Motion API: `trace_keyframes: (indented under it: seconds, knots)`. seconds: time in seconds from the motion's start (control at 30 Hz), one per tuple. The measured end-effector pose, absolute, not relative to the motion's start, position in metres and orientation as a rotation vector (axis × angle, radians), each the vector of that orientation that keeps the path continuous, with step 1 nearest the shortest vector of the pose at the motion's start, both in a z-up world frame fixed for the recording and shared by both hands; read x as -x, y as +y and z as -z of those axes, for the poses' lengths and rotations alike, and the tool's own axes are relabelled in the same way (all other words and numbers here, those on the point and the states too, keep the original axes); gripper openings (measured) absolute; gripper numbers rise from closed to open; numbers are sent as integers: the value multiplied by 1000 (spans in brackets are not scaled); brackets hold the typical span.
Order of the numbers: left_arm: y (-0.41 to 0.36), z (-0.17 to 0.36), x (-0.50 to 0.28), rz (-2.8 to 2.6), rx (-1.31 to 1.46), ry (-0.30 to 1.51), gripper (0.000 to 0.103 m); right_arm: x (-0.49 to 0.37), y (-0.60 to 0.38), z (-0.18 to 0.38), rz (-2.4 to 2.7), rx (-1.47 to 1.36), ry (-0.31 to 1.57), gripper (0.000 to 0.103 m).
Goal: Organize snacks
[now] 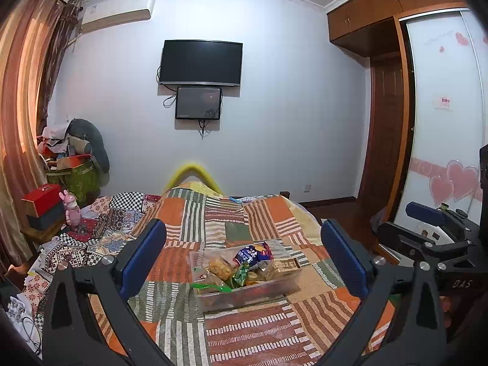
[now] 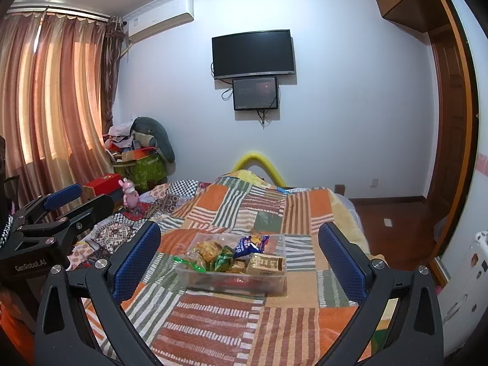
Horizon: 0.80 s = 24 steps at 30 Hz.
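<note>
The left gripper (image 1: 244,253) is hovering above the bed with its blue-padded fingers spread wide apart, holding and touching nothing. The right gripper (image 2: 239,256) is doing the same beside it, fingers equally wide and bare. Ahead of both, a clear plastic box (image 2: 235,283) is sitting on the patchwork quilt (image 2: 213,329). It is holding snack packets (image 2: 213,257): a blue bag (image 2: 251,242), green-edged wrappers and a tan cracker pack (image 2: 267,263) at its right end.

Black-framed left gripper (image 1: 244,262) and right gripper (image 2: 239,260), blue textured pads, silver screws.
</note>
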<state>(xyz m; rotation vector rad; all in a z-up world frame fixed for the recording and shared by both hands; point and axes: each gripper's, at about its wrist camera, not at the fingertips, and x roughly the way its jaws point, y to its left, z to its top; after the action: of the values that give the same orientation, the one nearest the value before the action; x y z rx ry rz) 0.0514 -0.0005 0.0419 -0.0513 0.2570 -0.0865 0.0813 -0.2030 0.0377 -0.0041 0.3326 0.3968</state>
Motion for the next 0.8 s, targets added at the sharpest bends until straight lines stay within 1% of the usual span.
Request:
trace_keyframes:
  seconds: [0.8]
  knots:
    - [-8, -39, -51, 120, 15, 264, 103, -81, -201, -39, -379, 6, 333, 103]
